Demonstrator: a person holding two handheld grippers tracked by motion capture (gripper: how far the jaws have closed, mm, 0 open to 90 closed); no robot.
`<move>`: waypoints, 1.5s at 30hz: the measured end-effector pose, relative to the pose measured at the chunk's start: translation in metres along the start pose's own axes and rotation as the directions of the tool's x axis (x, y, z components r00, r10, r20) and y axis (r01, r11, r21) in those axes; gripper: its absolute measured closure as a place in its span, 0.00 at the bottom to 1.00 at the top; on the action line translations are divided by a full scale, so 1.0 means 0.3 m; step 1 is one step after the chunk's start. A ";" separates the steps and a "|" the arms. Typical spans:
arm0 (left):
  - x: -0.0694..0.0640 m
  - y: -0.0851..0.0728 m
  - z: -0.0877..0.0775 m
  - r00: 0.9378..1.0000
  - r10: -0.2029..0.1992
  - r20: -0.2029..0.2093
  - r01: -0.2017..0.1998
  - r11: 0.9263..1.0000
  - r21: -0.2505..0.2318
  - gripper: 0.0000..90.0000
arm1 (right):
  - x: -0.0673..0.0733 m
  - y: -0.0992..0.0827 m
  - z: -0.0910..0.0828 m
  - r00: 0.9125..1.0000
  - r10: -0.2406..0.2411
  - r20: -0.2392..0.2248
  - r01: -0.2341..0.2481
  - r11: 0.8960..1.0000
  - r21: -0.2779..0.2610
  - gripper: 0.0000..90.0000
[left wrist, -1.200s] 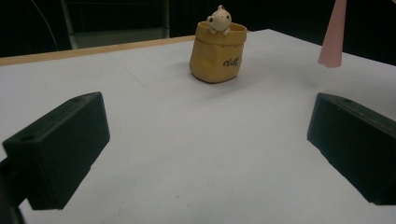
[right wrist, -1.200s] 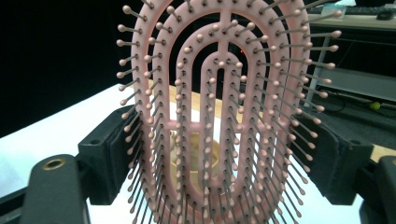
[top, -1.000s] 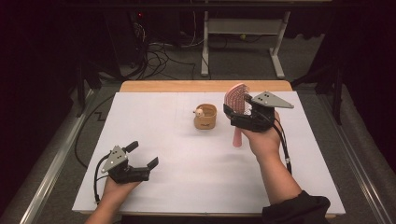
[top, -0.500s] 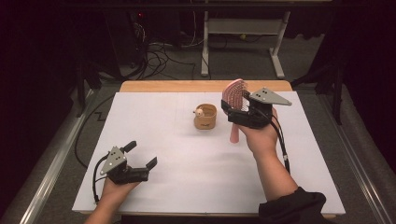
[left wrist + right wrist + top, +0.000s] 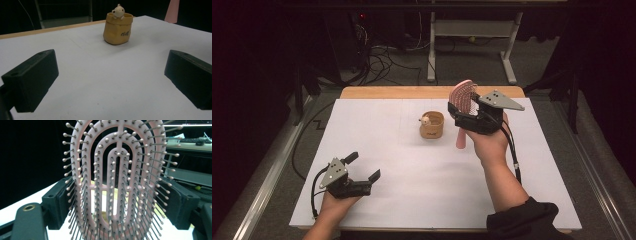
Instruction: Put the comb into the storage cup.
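Two grippers work over one broad white surface (image 5: 412,170) with a wooden strip along its far edge, and that sheet is the largest thing here. Next in size is the right gripper (image 5: 460,111), held up above the far right part of the surface in the person's hand; its fingers (image 5: 57,202) stand wide and press on the two side edges of a pink hairbrush (image 5: 117,182), clamping its oval head between them. The brush stands upright, its bristles toward that gripper's camera, its head rising above the fingers and its handle (image 5: 460,139) hanging below them down toward the surface. The left gripper (image 5: 364,167) sits low at the near left corner, its fingers (image 5: 32,80) spread far apart with nothing between them but bare surface. Smaller than either is a tan sack-shaped pot (image 5: 432,125), standing upright just to the left of the right gripper's fingers and well ahead of the left gripper's open fingers. Smallest is a pale little figure (image 5: 118,11) peeking over the pot's rim.
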State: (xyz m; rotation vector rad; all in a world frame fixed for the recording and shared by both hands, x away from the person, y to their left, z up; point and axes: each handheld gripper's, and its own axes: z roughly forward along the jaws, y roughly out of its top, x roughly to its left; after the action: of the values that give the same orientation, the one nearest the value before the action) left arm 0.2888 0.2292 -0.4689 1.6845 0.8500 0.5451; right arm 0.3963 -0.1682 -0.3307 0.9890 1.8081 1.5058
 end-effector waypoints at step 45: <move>-0.001 0.000 0.002 1.000 0.002 0.007 -0.002 1.000 -0.003 0.00 | 0.043 0.074 0.110 1.000 -0.009 0.004 0.009 0.999 -0.034 0.23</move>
State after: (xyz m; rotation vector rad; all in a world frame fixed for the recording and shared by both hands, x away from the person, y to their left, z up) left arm 0.2891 0.2286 -0.4692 1.6841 0.8425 0.5408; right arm 0.4197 -0.1374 -0.3150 0.9656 1.7764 1.5228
